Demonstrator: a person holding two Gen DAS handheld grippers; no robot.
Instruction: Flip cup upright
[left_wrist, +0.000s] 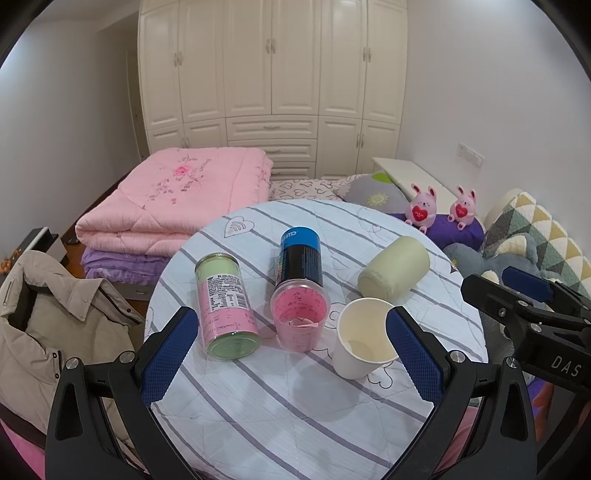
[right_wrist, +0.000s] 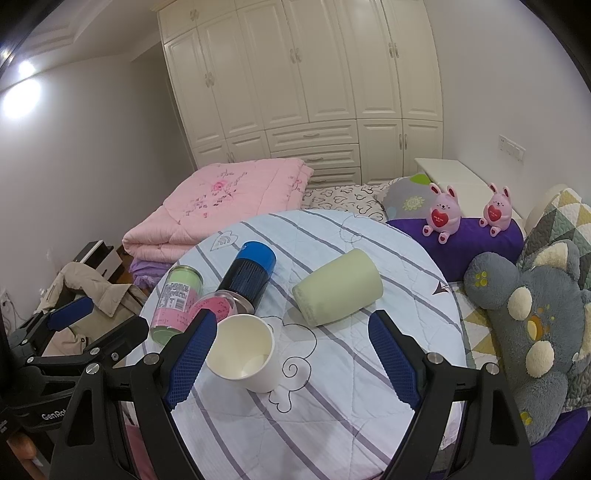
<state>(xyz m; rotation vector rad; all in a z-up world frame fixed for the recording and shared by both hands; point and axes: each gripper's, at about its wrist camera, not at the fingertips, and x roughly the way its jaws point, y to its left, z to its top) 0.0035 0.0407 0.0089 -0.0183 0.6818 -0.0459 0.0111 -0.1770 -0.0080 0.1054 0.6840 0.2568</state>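
Note:
A white paper cup (left_wrist: 360, 338) (right_wrist: 243, 352) stands upright, mouth up, on the round striped table (left_wrist: 295, 413) (right_wrist: 332, 424). A pale green cup (left_wrist: 393, 273) (right_wrist: 338, 288) lies on its side behind it. My left gripper (left_wrist: 291, 354) is open and empty, low over the table's near side, its right finger (left_wrist: 413, 356) next to the paper cup. My right gripper (right_wrist: 291, 354) is open and empty, its left finger (right_wrist: 190, 356) beside the paper cup. Each gripper also shows in the other's view: the right one (left_wrist: 517, 291), the left one (right_wrist: 70, 314).
A pink-and-green can (left_wrist: 225, 306) (right_wrist: 175, 304) and a black can with a blue cap (left_wrist: 299, 258) (right_wrist: 251, 275) lie on the table, with a small pink cup (left_wrist: 299, 317) (right_wrist: 214, 306) in front. Folded pink quilt (left_wrist: 177, 195), a jacket (left_wrist: 55, 325), plush toys (right_wrist: 532, 325) and pillows surround the table.

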